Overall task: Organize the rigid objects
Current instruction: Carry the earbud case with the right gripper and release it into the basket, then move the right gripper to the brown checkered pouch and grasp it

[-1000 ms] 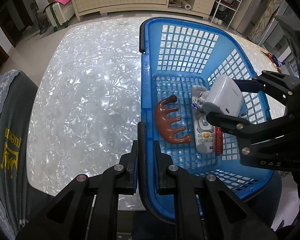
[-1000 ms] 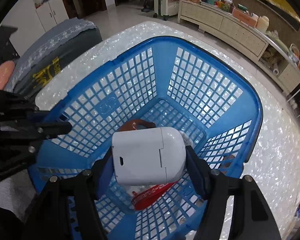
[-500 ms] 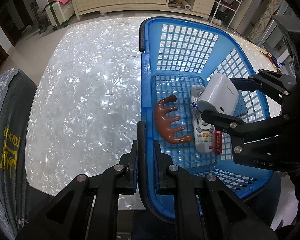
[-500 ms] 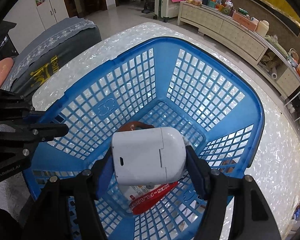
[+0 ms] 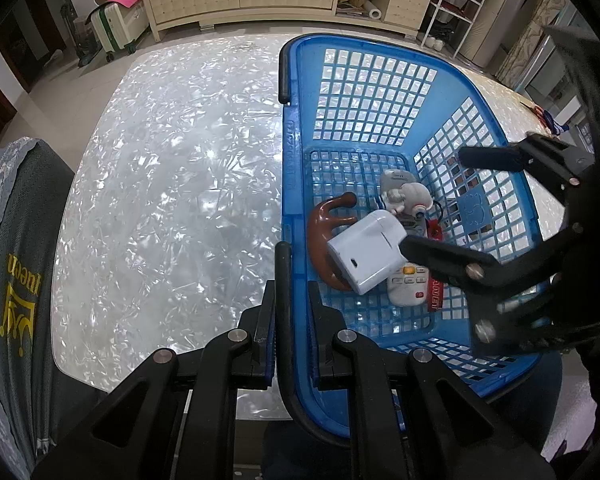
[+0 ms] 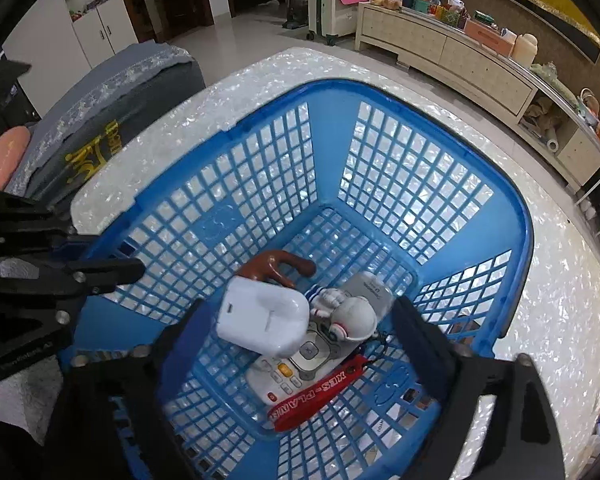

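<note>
Strap point(image 6: 320, 394) lettering (right view only)

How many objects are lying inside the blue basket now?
4. A white box leans on a brown massager and a remote control; an astronaut figure lies on the remote. Smaller things may be hidden underneath.

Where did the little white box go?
The white box is inside the blue basket, lying on the brown comb-like thing and the remote control, next to the astronaut toy. The right gripper stands open above it.
</note>
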`<state>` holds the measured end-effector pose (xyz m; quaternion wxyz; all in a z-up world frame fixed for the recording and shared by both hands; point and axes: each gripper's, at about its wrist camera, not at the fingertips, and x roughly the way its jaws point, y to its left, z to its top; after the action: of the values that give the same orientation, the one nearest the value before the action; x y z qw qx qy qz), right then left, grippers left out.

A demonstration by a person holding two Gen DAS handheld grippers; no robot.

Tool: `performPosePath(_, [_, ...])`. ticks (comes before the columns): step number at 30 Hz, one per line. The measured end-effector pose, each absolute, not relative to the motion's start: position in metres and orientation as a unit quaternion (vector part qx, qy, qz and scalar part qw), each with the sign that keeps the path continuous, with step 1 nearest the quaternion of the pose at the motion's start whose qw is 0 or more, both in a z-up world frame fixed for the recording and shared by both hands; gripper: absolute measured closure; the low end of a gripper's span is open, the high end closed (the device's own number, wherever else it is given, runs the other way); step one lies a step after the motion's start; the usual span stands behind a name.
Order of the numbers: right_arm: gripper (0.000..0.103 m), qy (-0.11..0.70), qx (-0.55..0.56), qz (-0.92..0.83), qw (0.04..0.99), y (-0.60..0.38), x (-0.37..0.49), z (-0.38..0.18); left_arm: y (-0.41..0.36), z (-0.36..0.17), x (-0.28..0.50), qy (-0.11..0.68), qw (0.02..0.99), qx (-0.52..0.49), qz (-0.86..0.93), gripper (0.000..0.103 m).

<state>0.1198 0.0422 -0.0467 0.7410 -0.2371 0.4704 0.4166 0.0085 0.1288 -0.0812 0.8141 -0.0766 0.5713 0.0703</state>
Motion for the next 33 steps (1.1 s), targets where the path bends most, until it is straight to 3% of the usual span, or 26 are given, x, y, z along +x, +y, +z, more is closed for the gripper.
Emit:
performPosePath(17, [0.0,0.444,-0.226,0.353,0.792,-0.01,0.142,0.015,0.129,-0.082,0.008,0.572,0.814,-0.075,0.072,0.089])
performPosePath(33, [0.0,0.497,-0.192,0.258,0.806,-0.088,0.2,-0.009,0.128,-0.081,0.008,0.572,0.814,-0.074,0.073,0.089])
